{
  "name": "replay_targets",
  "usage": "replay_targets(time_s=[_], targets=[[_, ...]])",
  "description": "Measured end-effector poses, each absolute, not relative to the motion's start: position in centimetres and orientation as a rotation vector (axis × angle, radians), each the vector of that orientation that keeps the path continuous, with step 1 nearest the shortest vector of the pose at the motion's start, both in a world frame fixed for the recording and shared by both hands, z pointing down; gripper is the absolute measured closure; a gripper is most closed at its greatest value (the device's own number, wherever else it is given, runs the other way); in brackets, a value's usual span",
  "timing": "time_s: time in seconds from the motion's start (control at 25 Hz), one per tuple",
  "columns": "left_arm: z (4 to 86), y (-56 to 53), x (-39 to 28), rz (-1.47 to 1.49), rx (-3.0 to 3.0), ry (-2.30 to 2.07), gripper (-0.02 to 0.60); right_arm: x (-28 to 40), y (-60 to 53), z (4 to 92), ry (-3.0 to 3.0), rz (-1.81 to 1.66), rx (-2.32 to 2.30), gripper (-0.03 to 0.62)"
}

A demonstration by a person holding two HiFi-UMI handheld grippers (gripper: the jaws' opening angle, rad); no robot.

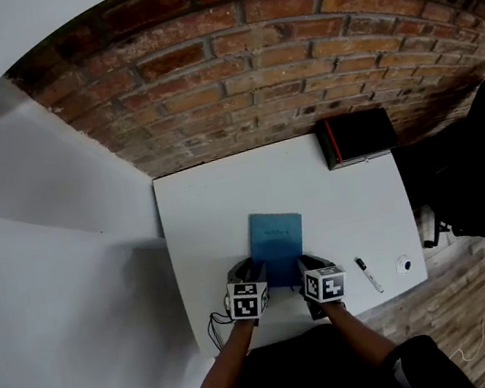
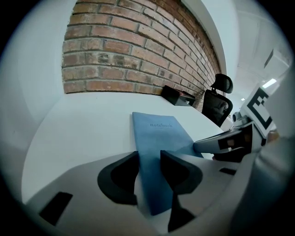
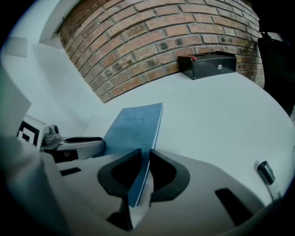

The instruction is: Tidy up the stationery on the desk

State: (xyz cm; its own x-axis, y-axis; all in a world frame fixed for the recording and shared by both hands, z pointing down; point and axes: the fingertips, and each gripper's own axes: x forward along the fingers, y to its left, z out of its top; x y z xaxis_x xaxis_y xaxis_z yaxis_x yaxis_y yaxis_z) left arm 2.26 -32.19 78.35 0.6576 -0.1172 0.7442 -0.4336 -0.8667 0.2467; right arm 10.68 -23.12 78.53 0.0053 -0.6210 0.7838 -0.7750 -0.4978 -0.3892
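A blue notebook (image 1: 278,245) lies on the white desk (image 1: 209,213), its near edge toward me. My left gripper (image 1: 250,269) is at its near left corner. In the left gripper view the notebook (image 2: 159,133) fills the gap between the jaws with its cover showing flat, and the pads of the left gripper (image 2: 150,168) flank it without clamping. My right gripper (image 1: 303,261) is at the near right corner. In the right gripper view the notebook (image 3: 133,126) runs edge-on between the pads, and the right gripper (image 3: 145,166) is shut on it.
A black box (image 1: 358,135) stands at the desk's far right by the brick wall. A marker pen (image 1: 368,274) and a small white round object (image 1: 404,264) lie near the front right edge. A black office chair (image 1: 464,186) stands right of the desk.
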Motion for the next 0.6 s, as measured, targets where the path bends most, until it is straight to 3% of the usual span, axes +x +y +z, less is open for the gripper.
replay_targets(time_s=[0.6], targets=[[78.3, -31.7, -3.2, 1.039, 2.408, -0.544, 0.425, 6.4, -23.5, 79.0, -1.577, 1.456, 1.976, 0.531]])
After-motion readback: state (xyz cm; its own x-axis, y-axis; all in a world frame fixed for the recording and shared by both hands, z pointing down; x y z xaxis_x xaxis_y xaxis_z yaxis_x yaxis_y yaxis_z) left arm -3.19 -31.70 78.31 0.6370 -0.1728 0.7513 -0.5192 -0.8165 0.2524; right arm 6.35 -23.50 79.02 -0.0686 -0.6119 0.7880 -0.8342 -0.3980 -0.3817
